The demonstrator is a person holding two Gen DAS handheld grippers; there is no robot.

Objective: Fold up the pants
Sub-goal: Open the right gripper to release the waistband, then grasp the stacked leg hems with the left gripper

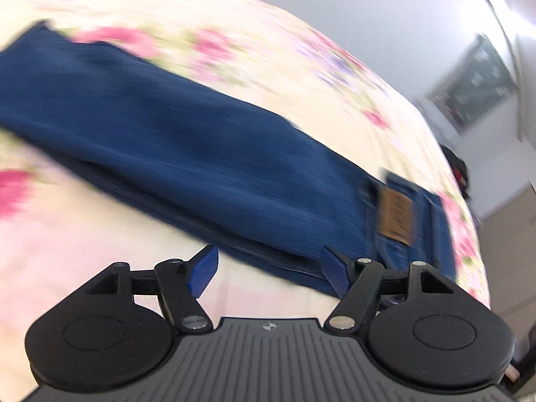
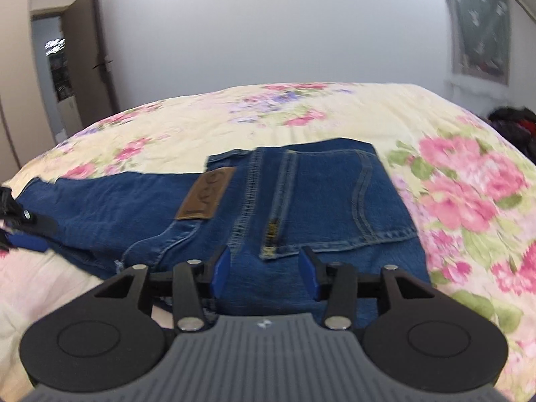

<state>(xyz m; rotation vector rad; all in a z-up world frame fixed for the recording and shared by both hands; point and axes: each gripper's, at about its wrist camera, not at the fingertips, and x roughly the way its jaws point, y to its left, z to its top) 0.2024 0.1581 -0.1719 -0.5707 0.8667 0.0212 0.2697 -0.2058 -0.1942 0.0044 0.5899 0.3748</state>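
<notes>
Jeans (image 2: 301, 201) lie between the right gripper's (image 2: 264, 276) parted jaws.

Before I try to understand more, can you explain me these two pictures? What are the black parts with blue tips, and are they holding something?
Each picture comes from a camera mounted on a handheld gripper; a person carries one in each hand. The black arms with blue pads are its two fingers. The left gripper is open, empty, near the jeans' edge. The right gripper is over the waist end; its pads stand apart, not visibly pinching cloth. The blue jeans, with a brown patch, lie on a floral bedspread.
</notes>
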